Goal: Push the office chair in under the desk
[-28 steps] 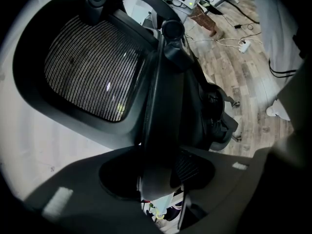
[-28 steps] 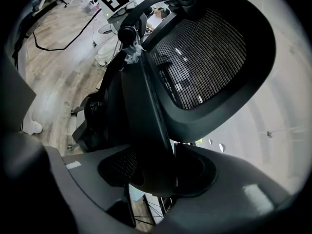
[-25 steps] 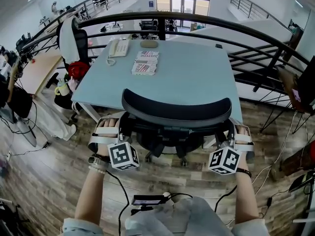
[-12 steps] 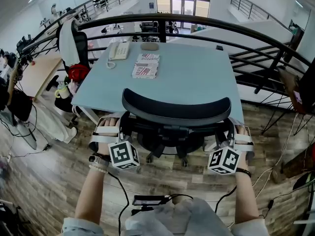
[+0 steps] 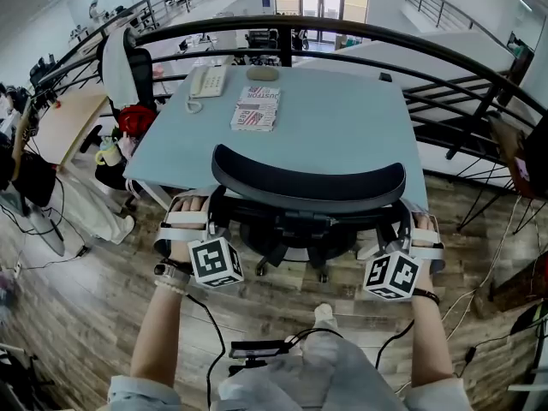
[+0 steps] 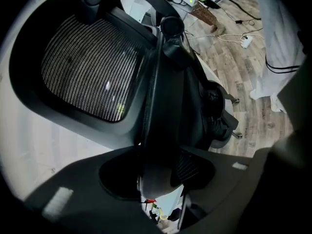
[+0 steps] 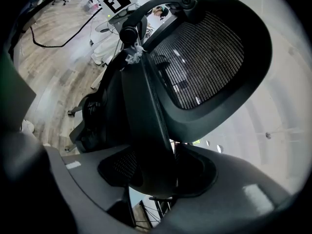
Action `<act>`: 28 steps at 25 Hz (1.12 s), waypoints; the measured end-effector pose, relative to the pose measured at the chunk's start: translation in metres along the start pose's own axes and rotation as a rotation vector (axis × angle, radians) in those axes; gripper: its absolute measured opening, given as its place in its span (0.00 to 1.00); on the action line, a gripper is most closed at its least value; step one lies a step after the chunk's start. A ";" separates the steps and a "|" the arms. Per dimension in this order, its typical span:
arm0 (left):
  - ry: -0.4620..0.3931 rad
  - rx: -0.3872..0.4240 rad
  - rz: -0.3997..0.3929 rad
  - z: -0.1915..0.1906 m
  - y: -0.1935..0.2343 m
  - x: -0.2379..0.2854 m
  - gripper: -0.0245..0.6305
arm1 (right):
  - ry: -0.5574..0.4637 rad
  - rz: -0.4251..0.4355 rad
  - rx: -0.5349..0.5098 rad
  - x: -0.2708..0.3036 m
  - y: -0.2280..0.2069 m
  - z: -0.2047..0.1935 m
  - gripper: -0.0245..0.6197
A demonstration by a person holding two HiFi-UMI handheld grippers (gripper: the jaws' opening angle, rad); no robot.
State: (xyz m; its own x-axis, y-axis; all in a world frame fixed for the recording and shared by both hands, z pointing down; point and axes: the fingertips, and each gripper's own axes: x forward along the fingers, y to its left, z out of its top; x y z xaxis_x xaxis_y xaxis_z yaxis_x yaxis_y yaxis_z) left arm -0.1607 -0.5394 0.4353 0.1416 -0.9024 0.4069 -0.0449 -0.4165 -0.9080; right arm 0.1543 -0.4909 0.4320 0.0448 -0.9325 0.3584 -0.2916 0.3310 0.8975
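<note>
While both hands hold the chair, the head view shows me the office chair (image 5: 308,187) a little nearer the desk (image 5: 342,118) than a second ago: its curved back rest now overlaps more of the desk's near edge, and both hands have gone forward with it. A shoe (image 5: 324,313) has also come into view low in the middle, on the wooden floor (image 5: 77,315). The left gripper (image 5: 205,223) sits at the back rest's left side and the right gripper (image 5: 408,232) at its right side. On the desk lie a telephone (image 5: 205,82) and a stack of booklets (image 5: 255,110), well clear of the chair. A dark railing (image 5: 445,54) curves round behind the desk, and a white desk leg (image 5: 158,197) slants down just beside the left gripper (the closest thing to the chair's path).

In the left gripper view, the jaws are clamped on the dark side strut of the back rest, which fills the gap between them; the mesh panel (image 6: 87,67) rises to the left.

In the right gripper view the same holds mirrored: the jaws are closed on the opposite strut, with the mesh to the right.
</note>
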 end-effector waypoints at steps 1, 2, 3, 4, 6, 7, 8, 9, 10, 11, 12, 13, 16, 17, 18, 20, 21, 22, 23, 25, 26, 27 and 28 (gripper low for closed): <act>0.004 0.001 -0.001 -0.001 0.000 0.001 0.33 | -0.005 -0.003 0.001 0.000 0.000 0.001 0.39; 0.009 0.002 -0.001 -0.002 0.001 0.002 0.33 | -0.009 -0.005 0.001 0.000 0.000 0.002 0.39; 0.013 0.003 -0.001 -0.003 0.001 0.003 0.33 | -0.011 -0.008 0.000 0.001 0.000 0.003 0.39; 0.017 0.005 0.000 -0.003 0.002 0.003 0.33 | -0.014 -0.010 0.000 0.000 -0.001 0.003 0.38; 0.024 0.007 0.002 -0.003 0.002 0.004 0.33 | -0.020 -0.013 0.000 0.000 -0.001 0.003 0.38; 0.027 0.007 0.001 -0.003 0.002 0.004 0.33 | -0.022 -0.013 0.000 -0.001 0.000 0.003 0.38; 0.029 0.007 -0.002 -0.003 0.002 0.004 0.33 | -0.025 -0.014 -0.001 -0.001 0.000 0.003 0.38; 0.031 0.006 -0.006 -0.003 0.002 0.004 0.33 | -0.027 -0.015 -0.003 -0.001 0.001 0.003 0.38; 0.033 0.006 -0.006 -0.004 0.001 0.004 0.33 | -0.028 -0.017 -0.006 -0.001 0.001 0.003 0.38; 0.036 0.005 -0.002 -0.004 0.001 0.004 0.33 | -0.029 -0.020 -0.011 -0.001 0.001 0.003 0.38; 0.038 0.002 0.006 -0.005 0.002 0.004 0.33 | -0.029 -0.022 -0.015 0.000 0.001 0.004 0.38; 0.039 -0.001 0.012 -0.005 0.003 0.004 0.33 | -0.030 -0.022 -0.017 0.000 0.000 0.004 0.38; 0.035 -0.011 0.012 -0.005 0.005 0.005 0.33 | -0.036 -0.004 -0.014 0.000 -0.001 0.005 0.38; 0.033 -0.014 0.010 -0.005 0.005 0.004 0.33 | -0.039 0.006 -0.014 -0.001 -0.001 0.004 0.38; 0.030 -0.017 0.009 -0.005 0.004 0.004 0.33 | -0.042 0.016 -0.016 -0.001 0.000 0.004 0.38; 0.023 -0.030 0.002 -0.005 0.002 0.004 0.33 | -0.049 0.033 -0.019 -0.002 0.002 0.004 0.38; 0.019 -0.041 -0.005 -0.005 0.001 0.004 0.33 | -0.052 0.042 -0.017 -0.002 0.002 0.004 0.38; 0.015 -0.056 -0.016 -0.004 0.000 0.003 0.33 | -0.055 0.050 -0.014 -0.002 0.003 0.004 0.38; 0.011 -0.073 -0.027 -0.003 -0.001 0.003 0.33 | -0.057 0.060 -0.011 -0.003 0.004 0.004 0.38; 0.008 -0.104 -0.039 -0.002 -0.001 0.003 0.33 | -0.062 0.079 0.003 -0.003 0.005 0.004 0.38; 0.009 -0.114 -0.040 -0.002 0.000 0.003 0.33 | -0.065 0.085 0.010 -0.003 0.005 0.004 0.39; 0.013 -0.121 -0.038 -0.002 0.001 0.003 0.34 | -0.068 0.090 0.014 -0.003 0.005 0.005 0.39; 0.014 -0.129 -0.036 -0.003 0.002 0.002 0.34 | -0.071 0.094 0.019 -0.003 0.005 0.006 0.40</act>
State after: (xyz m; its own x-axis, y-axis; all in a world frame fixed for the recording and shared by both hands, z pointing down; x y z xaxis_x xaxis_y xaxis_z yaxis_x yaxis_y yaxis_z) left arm -0.1630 -0.5425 0.4350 0.1315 -0.8877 0.4413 -0.1673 -0.4586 -0.8727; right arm 0.1470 -0.4870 0.4339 -0.0512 -0.9054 0.4214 -0.3090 0.4156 0.8554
